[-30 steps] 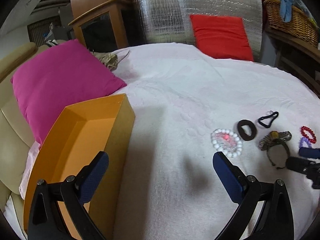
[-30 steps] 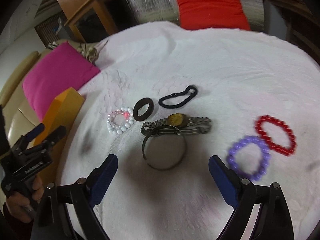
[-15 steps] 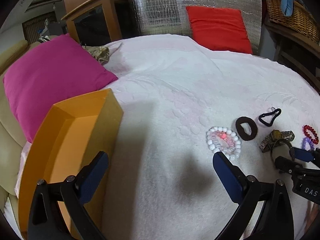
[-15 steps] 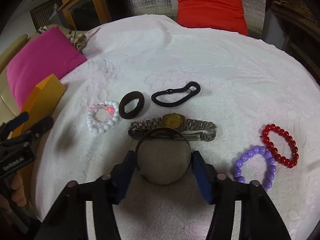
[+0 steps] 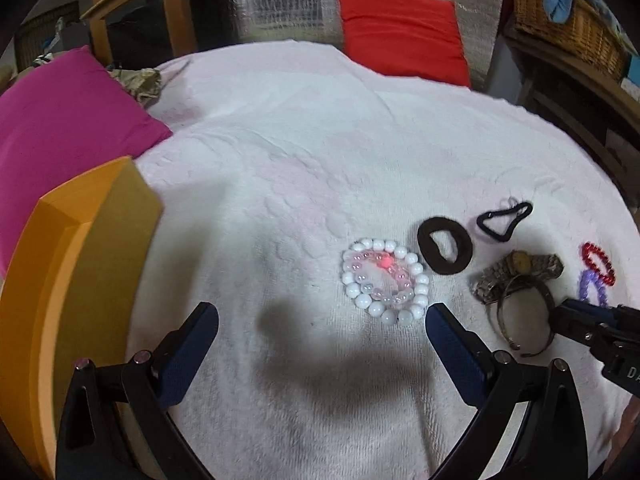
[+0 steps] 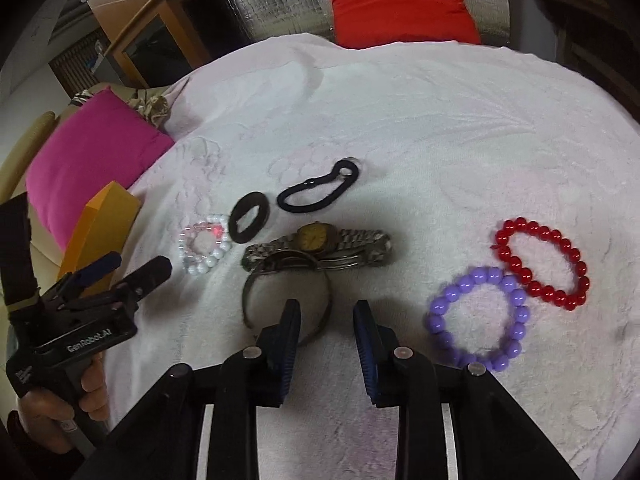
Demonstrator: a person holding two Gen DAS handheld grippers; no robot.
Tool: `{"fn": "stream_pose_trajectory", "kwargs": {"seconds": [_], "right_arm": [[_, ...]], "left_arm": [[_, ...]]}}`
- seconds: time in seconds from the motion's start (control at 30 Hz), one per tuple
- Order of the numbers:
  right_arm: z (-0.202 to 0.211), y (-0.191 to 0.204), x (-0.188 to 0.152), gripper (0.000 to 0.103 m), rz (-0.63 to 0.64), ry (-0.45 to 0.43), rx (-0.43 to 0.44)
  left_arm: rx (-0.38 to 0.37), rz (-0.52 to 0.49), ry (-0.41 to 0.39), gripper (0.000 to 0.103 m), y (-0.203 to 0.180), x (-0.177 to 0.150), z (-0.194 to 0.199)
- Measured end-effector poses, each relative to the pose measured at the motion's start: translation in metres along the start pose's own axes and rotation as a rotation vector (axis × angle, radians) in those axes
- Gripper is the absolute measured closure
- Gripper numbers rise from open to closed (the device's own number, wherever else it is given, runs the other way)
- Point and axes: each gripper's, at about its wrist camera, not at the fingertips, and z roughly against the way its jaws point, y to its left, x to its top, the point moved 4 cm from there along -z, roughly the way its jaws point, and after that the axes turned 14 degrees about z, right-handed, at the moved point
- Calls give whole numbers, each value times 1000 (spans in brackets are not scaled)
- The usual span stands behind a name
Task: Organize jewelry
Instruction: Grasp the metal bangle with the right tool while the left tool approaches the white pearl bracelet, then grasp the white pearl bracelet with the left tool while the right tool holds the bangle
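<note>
Closing my right claw on the metal bangle is the step in hand: its jaws are narrowing, the left pad overlaps the bangle's near rim and the right pad sits just beside it, so I cannot yet call this a firm grip. My left claw hangs wide apart, empty, just short of the white bead bracelet. Next, I judge, the bangle must be pinched securely, lifted clear of the watch it touches, and carried to the orange box at the left edge of the white towel. Appearance of the bangle: a thin, dull grey open hoop, lying flat, its far rim tucked against the watch band. Purple bracelet and red bracelet lie to the right, touching each other.
</note>
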Motion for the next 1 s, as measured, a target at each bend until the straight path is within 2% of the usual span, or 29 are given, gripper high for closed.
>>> {"fn": "stream_pose_trajectory", "kwargs": {"seconds": [0.1,0.17,0.23,0.33,0.43,0.53,0.63,0.93,1.0], "right_arm": [[-2,2,3,72,-2,-11,-11],[-5,5,4,72,13,-12,-23],[-8,11,6,73,39,-16,-40],[-11,15,7,91,66,-21,-69],[-8,10,7,93,38,-31,-57],[-5,7,6,94,18,-39,-39],[-1,5,3,94,16,-42,-41],[9,-4,-3,94,-12,-51,-41],[11,-6,-3,94,-31,-59,-19]], "left_arm": [[-13,2,27,11,-1,2,-10],[-42,15,57,24,-1,3,-17],[-53,16,55,28,-2,3,-18],[-98,-3,54,57,-6,3,-16],[-121,-2,62,79,-5,3,-16],[-150,19,68,91,-1,4,-14],[-184,38,70,98,4,5,-10],[-230,43,52,100,11,3,6],[-204,41,30,100,15,5,7]]}}
